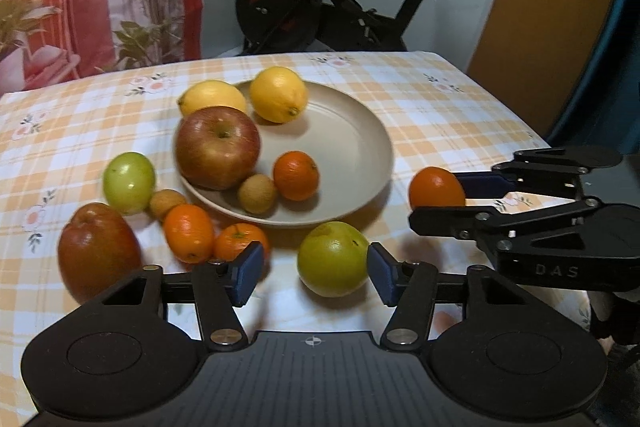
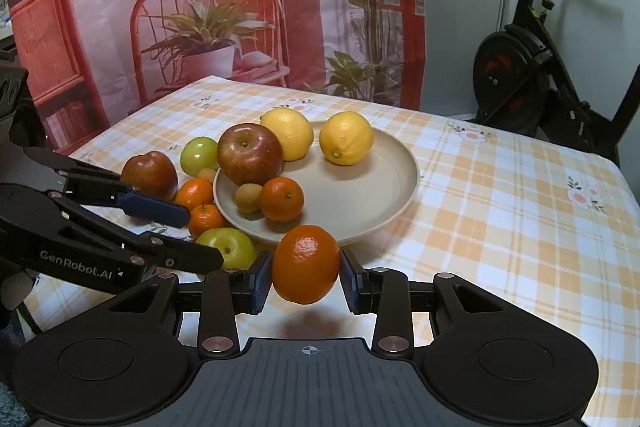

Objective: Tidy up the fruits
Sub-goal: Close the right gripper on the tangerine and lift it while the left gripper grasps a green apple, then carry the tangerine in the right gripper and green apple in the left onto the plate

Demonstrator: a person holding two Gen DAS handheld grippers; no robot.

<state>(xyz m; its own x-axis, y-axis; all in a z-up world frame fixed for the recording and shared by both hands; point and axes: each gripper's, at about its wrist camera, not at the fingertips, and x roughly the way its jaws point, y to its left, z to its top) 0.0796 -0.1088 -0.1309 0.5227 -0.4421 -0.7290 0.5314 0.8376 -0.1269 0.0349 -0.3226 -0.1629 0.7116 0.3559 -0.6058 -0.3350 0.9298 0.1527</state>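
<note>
The right tool pinches a glossy, dimpled orange between its blue pads, lifted clear of the checked counter just in front of the plate. The left tool stands spread around a green-yellow apple; its right pad touches the fruit, the left pad stays apart. Beyond, small oranges, a red apple and a green fruit lie on the cloth beside the beige plate. The plate holds a large red apple, a small orange, a brown round fruit and, farthest, two lemons.
</note>
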